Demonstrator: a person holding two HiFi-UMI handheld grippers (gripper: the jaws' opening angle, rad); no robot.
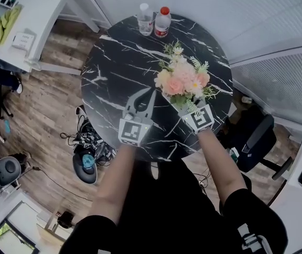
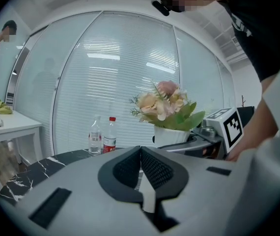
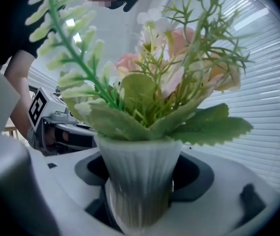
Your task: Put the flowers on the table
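A bunch of pink and cream flowers [image 1: 181, 78] with green leaves stands in a white ribbed pot [image 3: 140, 181]. My right gripper [image 1: 189, 107] is shut on that pot, over the right part of the round black marble table [image 1: 114, 62]. The jaws press the pot's sides in the right gripper view. Whether the pot's base touches the table is hidden. My left gripper [image 1: 151, 93] is just left of the flowers, over the table's middle, shut with nothing in it. From the left gripper view the flowers [image 2: 167, 104] and pot [image 2: 172, 134] rise to the right of its closed tips [image 2: 140, 150].
Two water bottles, one clear-capped [image 1: 145, 19] and one red-capped [image 1: 162, 21], stand at the table's far edge. A white desk [image 1: 29, 25] is at the far left. A black chair [image 1: 254, 136] is at the right, and cables [image 1: 87, 142] lie on the wooden floor at the left.
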